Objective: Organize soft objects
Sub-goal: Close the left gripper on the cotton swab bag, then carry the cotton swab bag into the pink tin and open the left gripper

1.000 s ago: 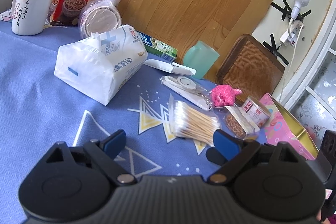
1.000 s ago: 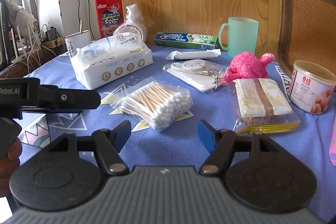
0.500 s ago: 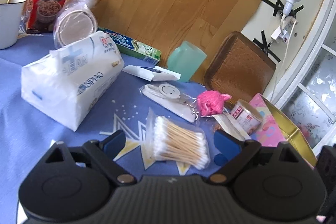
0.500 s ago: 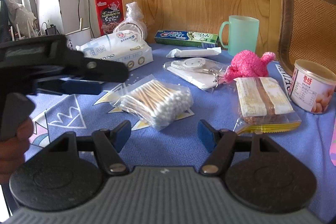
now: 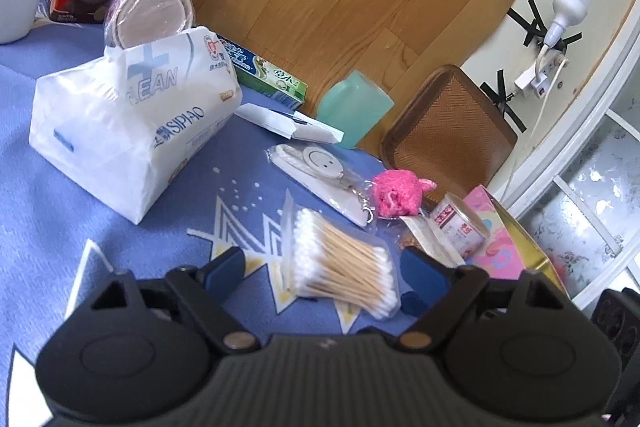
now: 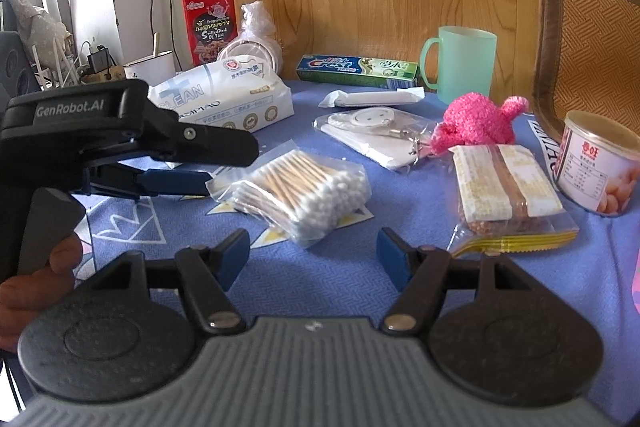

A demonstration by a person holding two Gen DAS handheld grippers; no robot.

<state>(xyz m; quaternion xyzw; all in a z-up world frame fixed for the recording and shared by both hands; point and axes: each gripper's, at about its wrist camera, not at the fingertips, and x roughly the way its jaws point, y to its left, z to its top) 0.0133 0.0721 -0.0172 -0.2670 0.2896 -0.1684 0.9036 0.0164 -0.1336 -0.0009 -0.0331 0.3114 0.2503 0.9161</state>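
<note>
A fluffy pink toy [image 6: 478, 121] lies on the blue cloth. A soft white tissue pack [image 5: 128, 123] lies nearby.

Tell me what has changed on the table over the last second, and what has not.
The left gripper has come in from the left toward the bag of cotton swabs; its jaws now stand on either side of the bag and are closing, with no grip yet. The right gripper has kept still, open and empty. The swabs, tissue pack, pink plush toy and can lie where they were.
</note>
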